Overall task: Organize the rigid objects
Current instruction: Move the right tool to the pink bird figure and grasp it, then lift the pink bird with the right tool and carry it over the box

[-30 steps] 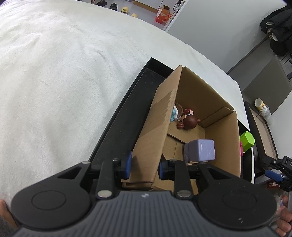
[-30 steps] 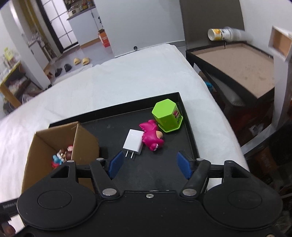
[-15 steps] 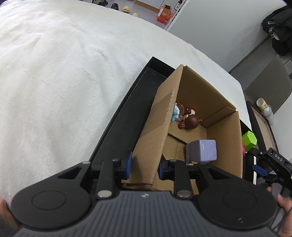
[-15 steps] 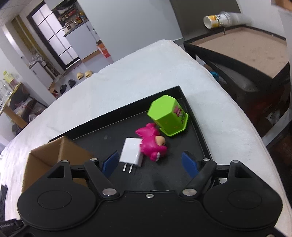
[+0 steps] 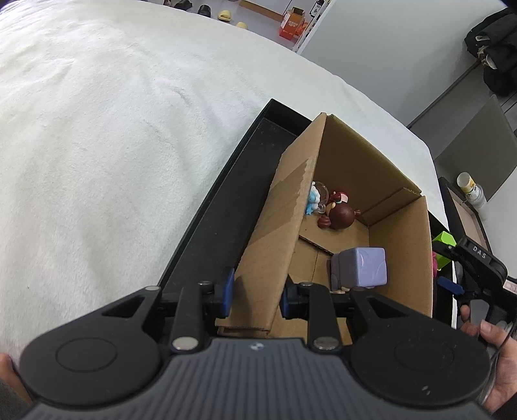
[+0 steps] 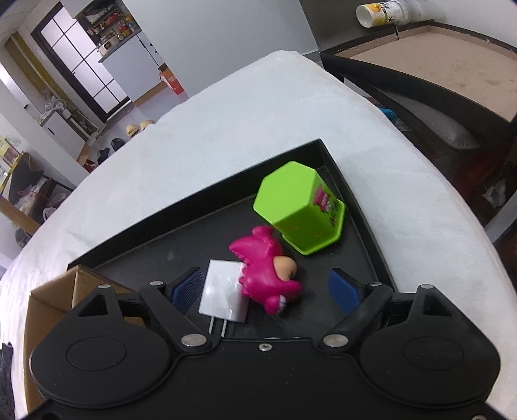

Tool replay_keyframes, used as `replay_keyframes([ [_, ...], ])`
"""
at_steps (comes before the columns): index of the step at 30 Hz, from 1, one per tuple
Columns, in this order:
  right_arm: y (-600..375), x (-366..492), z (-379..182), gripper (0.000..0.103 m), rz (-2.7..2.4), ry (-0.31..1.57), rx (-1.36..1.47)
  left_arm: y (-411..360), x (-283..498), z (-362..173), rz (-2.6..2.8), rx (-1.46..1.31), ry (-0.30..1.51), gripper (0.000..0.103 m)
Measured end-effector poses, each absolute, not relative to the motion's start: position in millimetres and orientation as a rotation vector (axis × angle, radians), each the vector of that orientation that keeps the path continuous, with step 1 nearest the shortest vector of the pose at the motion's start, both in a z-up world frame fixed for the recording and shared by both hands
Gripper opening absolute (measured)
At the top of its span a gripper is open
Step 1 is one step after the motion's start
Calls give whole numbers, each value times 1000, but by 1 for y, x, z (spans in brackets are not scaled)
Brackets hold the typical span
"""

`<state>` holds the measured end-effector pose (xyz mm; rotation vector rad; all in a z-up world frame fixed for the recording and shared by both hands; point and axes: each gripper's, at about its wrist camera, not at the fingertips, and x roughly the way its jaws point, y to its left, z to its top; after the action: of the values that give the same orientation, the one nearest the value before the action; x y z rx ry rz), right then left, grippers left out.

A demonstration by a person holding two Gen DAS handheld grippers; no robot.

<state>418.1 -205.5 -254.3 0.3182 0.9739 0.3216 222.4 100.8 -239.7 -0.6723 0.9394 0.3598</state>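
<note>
My left gripper (image 5: 255, 294) is shut on the near wall of a cardboard box (image 5: 278, 226) that stands in a black tray (image 5: 245, 174). Inside the box lie a purple cube toy (image 5: 362, 266), a brown figurine (image 5: 339, 215) and a small blue figurine (image 5: 312, 200). My right gripper (image 6: 265, 287) is open low over the tray (image 6: 194, 226), its blue pads on either side of a white charger plug (image 6: 223, 295) and a pink toy figure (image 6: 268, 278). A green hexagonal container (image 6: 297, 210) stands just beyond them.
The tray lies on a white fluffy cover (image 5: 113, 113). The box corner shows at the left of the right wrist view (image 6: 51, 297). A dark side table (image 6: 436, 74) with a tipped cup (image 6: 384, 13) stands beyond the bed's right edge.
My right gripper has moved forward and down towards the plug and the pink toy, which now sit between its pads. My left gripper keeps its hold on the box wall.
</note>
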Motion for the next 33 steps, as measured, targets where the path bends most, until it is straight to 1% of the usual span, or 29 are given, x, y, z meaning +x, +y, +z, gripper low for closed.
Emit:
replay_keyframes([
  [2,-204,420,-256,83,321,968,310,101,223,-240,360,-673,939,26],
  [3,-203,421,-257,79,321,969,306,101,222,-240,360,-673,939,26],
  [4,-203,422,-258,68,322,971,308,101,222,-240,360,-674,940,26],
  [5,-204,423,-260,59,322,977,312,101,222,-240,360,-675,940,26],
  [6,-206,424,-262,43,310,994,314,101,222,-240,359,-674,939,26],
  [9,-214,421,-262,42,304,1001,360,101,222,-239,360,-674,940,26],
  [18,-227,394,-243,42,338,986,342,101,222,-239,360,-673,940,26],
  [33,-216,370,-195,42,399,921,293,102,222,-238,360,-667,940,26],
])
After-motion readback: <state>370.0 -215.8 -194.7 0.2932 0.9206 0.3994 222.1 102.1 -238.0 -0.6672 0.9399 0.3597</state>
